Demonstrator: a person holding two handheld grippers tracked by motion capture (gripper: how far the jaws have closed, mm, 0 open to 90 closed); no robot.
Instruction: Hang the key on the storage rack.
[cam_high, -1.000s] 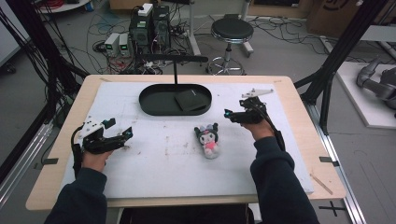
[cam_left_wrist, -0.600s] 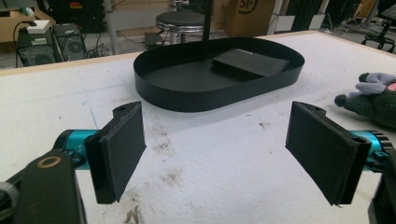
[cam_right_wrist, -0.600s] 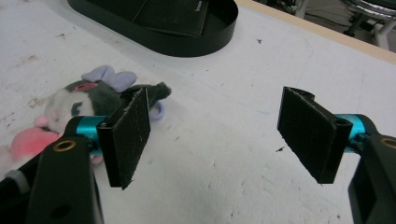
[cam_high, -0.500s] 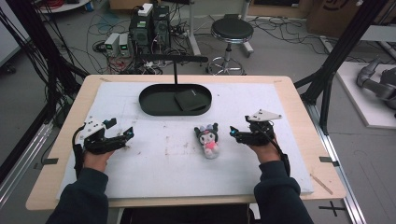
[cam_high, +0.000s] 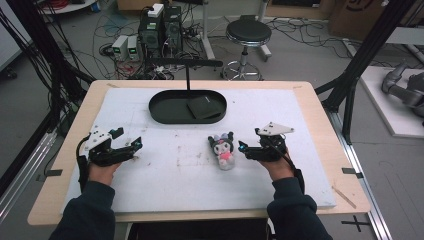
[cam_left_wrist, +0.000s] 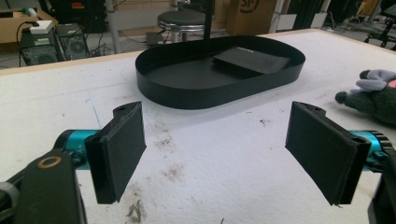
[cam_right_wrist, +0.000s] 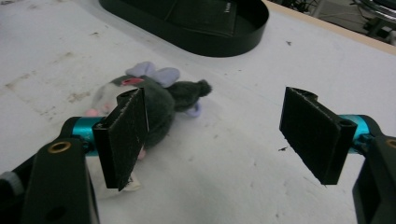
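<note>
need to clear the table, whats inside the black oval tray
Inside the black oval tray lies one flat dark rectangular piece, toward its right end. Whatever lies under that piece is covered.

Count: 1 plush toy (cam_high: 223, 150); 1 black oval tray (cam_high: 165, 112) containing 1 flat black pad (cam_high: 202, 106); 2 grippers; 1 round stool (cam_high: 248, 33) behind the counter (cam_high: 320, 120).
</note>
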